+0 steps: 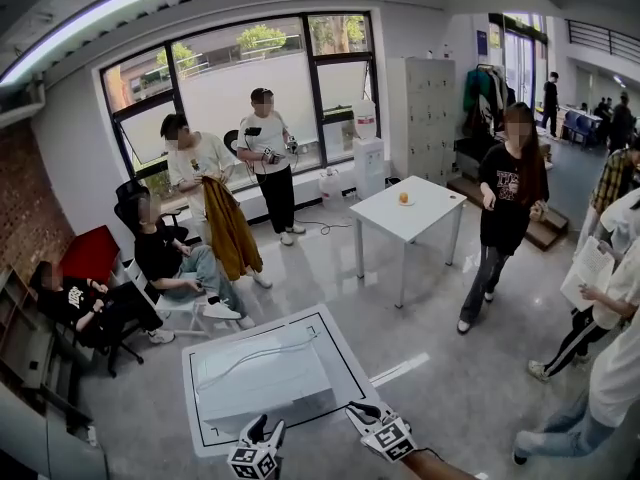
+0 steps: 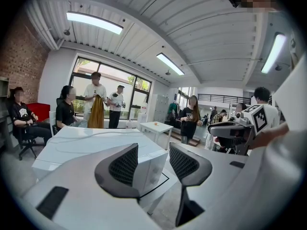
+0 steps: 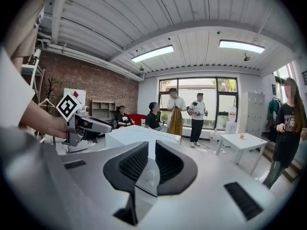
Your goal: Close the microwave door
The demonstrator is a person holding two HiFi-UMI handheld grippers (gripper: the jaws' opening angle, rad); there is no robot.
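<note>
A white microwave (image 1: 262,373) stands on a white table with a black border line (image 1: 205,438), just in front of me. From above I only see its top, so the door's position is not readable. The left gripper view shows the microwave (image 2: 91,145) close ahead, with its knob panel between the jaws. My left gripper (image 1: 265,428) (image 2: 153,150) hovers open and empty at the table's near edge. My right gripper (image 1: 363,411) (image 3: 151,147) hangs beside the microwave's near right corner, its jaws a narrow gap apart and holding nothing. The microwave (image 3: 139,135) also shows ahead of it.
A second white table (image 1: 410,213) with a small orange object (image 1: 404,198) stands further back. Two people sit at the left (image 1: 175,263), two stand by the window (image 1: 265,163), one stands at mid right (image 1: 505,213), and others crowd the right edge (image 1: 610,298).
</note>
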